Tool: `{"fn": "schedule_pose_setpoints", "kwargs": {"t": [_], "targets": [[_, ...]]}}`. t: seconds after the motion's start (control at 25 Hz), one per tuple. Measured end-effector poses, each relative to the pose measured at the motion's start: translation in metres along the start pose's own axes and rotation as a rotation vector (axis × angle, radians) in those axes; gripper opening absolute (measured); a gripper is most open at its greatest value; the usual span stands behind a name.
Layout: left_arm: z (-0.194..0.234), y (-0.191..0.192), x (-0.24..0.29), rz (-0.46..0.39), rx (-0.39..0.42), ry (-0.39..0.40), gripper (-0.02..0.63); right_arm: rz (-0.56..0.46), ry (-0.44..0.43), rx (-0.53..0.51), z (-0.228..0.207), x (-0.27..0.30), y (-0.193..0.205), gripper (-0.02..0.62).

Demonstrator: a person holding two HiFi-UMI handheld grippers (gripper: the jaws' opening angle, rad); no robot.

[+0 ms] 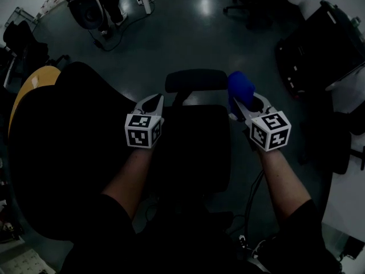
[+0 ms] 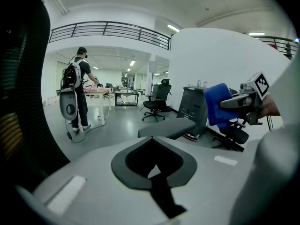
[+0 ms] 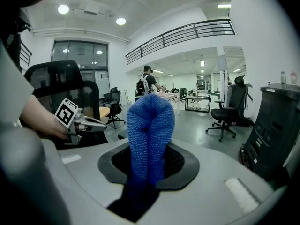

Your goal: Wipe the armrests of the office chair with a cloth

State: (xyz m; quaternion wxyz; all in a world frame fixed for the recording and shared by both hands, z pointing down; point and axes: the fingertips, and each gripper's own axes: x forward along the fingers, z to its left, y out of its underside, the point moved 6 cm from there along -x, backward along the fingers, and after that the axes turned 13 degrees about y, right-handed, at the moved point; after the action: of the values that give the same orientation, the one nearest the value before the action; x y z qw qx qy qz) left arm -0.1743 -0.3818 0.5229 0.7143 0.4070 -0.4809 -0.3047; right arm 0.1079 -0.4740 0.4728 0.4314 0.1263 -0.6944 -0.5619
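From the head view, dim light, and both tools are out over the black office chair (image 1: 194,153). The left tool (image 1: 154,101) sits over the near edge of the seat, next to the big dark backrest (image 1: 68,153). The right tool (image 1: 250,105) is just off the seat's right side with a blue cloth (image 1: 240,87) bunched at its tip. The armrest (image 1: 197,80) lies ahead of both, between them, and the cloth is just beside its right end; whether they touch can't be told from here. Grey floor (image 1: 188,21) all around. Now the left gripper view: the left tool (image 2: 153,172) is pressed together with nothing in it. The grey armrest (image 2: 173,128) lies just beyond its tip. Over to the right, the right tool (image 2: 241,100) holds the cloth (image 2: 218,104) up above the far end of that armrest. A person (image 2: 79,86) with a backpack stands well back on the open floor. Over to the right gripper view: the right tool (image 3: 146,177) is pinching the cloth (image 3: 150,130), which is folded double and stands up out of the jaws in a rounded hump. The left tool (image 3: 86,123) is off to the left with its marker cube (image 3: 67,112) showing, and the backrest (image 3: 61,86) rises behind it.
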Motion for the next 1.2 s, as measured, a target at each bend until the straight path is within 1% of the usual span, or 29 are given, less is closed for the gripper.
{"fn": "schedule_pose_setpoints", "kwargs": {"t": [0.12,0.36,0.48,0.6,0.76,0.96,1.04,1.2], "targets": [[0.012,0.009,0.013,0.038,-0.012,-0.004,0.02,0.024,-0.002,-0.054,-0.006,0.021,-0.003,0.114],[0.035,0.016,0.034,0.092,-0.027,0.0,0.02,0.078,-0.002,-0.143,-0.015,0.058,-0.01,0.114],[0.039,0.018,0.044,0.116,-0.008,0.008,0.02,0.094,0.001,-0.174,-0.021,0.071,-0.014,0.114],[0.041,0.02,0.052,0.123,0.012,0.016,0.02,0.11,0.007,-0.207,-0.026,0.087,-0.016,0.114],[0.041,0.021,0.054,0.122,0.018,0.019,0.02,0.154,0.022,-0.248,-0.033,0.11,-0.015,0.114],[0.04,0.02,0.056,0.105,0.04,0.042,0.018,0.21,0.025,-0.328,-0.027,0.14,-0.014,0.114],[0.038,0.02,0.059,0.112,0.048,0.045,0.018,0.246,0.016,-0.348,-0.025,0.15,-0.01,0.114],[0.034,0.02,0.062,0.137,0.066,0.054,0.015,0.296,0.018,-0.318,-0.024,0.16,-0.002,0.114]]}}
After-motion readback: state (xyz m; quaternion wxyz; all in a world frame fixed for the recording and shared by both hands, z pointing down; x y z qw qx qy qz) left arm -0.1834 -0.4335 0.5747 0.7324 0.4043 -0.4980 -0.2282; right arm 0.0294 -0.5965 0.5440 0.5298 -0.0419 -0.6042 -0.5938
